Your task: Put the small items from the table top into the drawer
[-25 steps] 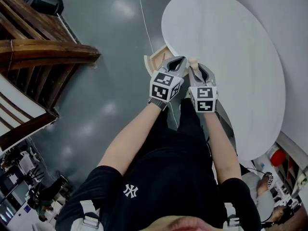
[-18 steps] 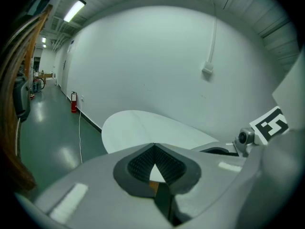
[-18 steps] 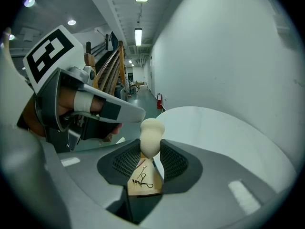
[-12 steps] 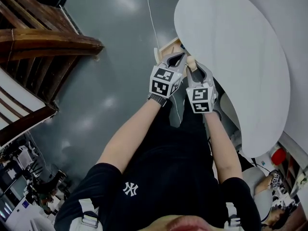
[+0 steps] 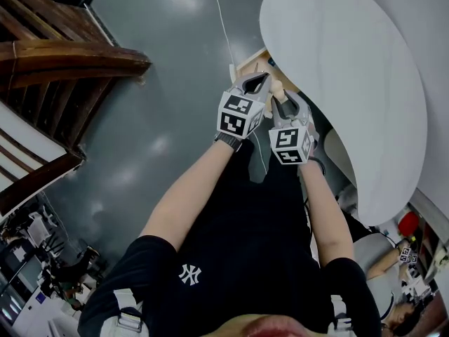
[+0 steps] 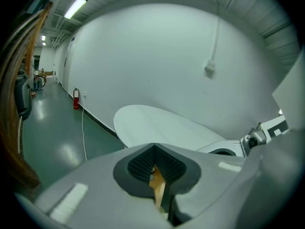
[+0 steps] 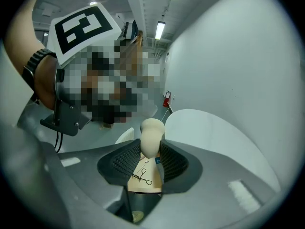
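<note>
Right gripper view: cream peg (image 7: 152, 132) sits clamped inside the right gripper (image 7: 148, 150).

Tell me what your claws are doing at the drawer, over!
Left claw shut. Right claw shut on beige peg, close by the open drawer. No blocker seen, over.

Looks like a big lab or test hall, not a home. The round white table (image 5: 351, 83) stands on a glossy grey-green floor (image 5: 161, 48) w/ a loose cable (image 5: 219, 12) running past it. Beyond the table are a bare white wall (image 6: 157, 56), a red fire extinguisher (image 6: 76, 98) and strip lights (image 6: 76, 6) overhead (industrial-type ceiling). Left of the table is a timber structure (image 5: 63, 62), w/ cluttered equipment desks (image 5: 28, 258) further off.
</note>
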The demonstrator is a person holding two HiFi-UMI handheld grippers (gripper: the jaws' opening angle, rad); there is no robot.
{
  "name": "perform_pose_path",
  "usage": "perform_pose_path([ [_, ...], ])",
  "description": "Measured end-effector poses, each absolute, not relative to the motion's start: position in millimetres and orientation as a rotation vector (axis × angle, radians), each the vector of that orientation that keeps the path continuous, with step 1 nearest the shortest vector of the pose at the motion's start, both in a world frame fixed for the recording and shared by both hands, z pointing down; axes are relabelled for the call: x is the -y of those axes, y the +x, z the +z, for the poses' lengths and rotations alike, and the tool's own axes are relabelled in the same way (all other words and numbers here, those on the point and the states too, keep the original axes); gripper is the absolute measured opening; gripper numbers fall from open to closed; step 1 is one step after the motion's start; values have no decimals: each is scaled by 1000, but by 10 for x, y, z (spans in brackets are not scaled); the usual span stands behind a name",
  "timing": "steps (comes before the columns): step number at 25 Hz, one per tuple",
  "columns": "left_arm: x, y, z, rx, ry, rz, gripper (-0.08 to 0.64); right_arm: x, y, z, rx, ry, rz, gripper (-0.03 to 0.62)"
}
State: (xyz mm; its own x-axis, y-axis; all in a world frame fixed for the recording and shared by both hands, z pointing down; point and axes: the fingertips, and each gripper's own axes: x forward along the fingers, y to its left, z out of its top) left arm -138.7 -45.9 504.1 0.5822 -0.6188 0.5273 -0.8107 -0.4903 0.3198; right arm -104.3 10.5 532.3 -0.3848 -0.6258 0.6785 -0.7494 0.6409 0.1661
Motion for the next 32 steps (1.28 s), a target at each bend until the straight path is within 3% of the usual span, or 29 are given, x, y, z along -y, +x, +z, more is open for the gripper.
perform_pose_path([
  [32,766,-1867,5940,1153,2175,452,0,151,-1339,7091,1972,848,522,160],
])
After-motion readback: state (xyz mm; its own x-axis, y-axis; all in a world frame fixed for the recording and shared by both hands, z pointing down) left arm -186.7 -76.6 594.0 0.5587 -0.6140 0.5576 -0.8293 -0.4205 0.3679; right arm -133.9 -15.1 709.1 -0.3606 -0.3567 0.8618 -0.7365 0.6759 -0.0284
